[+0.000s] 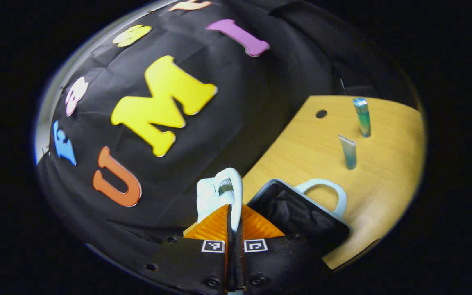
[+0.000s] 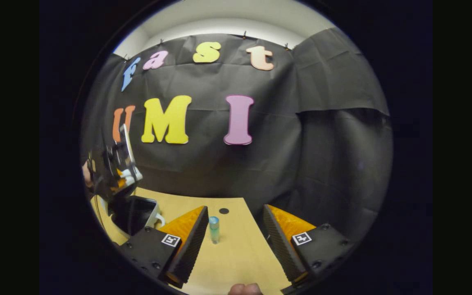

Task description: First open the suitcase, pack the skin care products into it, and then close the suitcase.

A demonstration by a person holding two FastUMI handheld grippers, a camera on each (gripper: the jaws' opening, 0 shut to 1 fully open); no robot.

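Left gripper view | suitcase open, black lining | jaws pinch its white handle

bare table ahead, tube perhaps obstructing

Both views toward table, overlapping

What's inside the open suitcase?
The suitcase lies open on the table, and only its dark, crumpled lining shows inside. Both tubes stand outside on the wood. The left tool hides the near corner.
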